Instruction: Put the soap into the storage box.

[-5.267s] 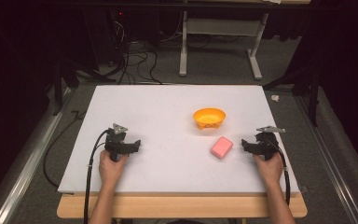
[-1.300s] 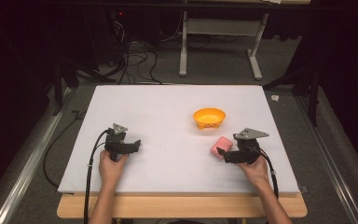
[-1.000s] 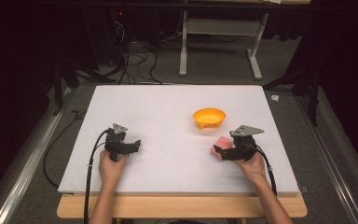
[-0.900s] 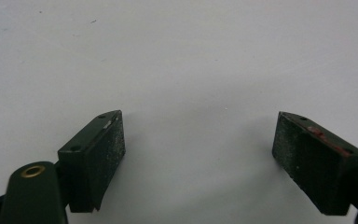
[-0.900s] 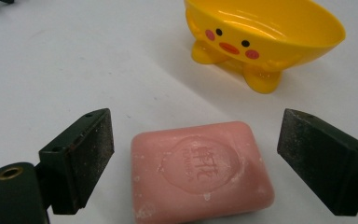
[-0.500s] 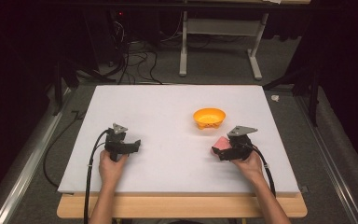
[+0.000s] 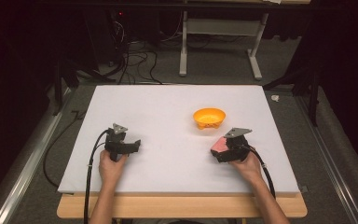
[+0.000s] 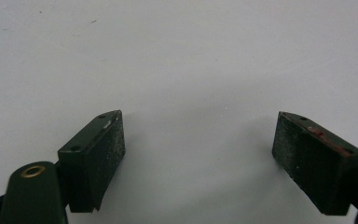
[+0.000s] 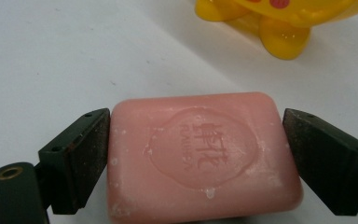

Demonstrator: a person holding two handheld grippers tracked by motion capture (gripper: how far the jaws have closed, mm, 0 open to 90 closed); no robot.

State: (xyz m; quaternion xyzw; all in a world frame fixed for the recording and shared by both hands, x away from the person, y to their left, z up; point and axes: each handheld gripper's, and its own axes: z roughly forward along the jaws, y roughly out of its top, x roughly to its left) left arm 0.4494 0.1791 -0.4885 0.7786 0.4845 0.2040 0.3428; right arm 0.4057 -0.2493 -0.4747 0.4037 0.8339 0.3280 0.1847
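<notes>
A pink soap bar [image 9: 200, 154] with a stamped seal lies flat on the white board between the two black jaws of my right gripper [image 9: 196, 140], and both pads touch its short ends. In the high view the soap bar [image 7: 219, 145] shows at the front of the right gripper [image 7: 218, 150], at the board's near right. A yellow-orange footed bowl [image 7: 209, 116] stands just beyond it, its feet [image 9: 279, 35] close behind the soap. My left gripper [image 7: 136, 145] rests at the near left, open [image 8: 198, 135], with bare board between its pads.
The white board [image 7: 168, 107] lies on a wooden table whose front edge [image 7: 182, 207] runs below both hands. Cables trail from each gripper off the near side. Beyond the board are a dark floor, loose wires and a white table frame [image 7: 219, 37].
My right gripper has moved left from the board's right edge up to the soap and now has its jaws on either end of it. The left gripper has stayed still.
</notes>
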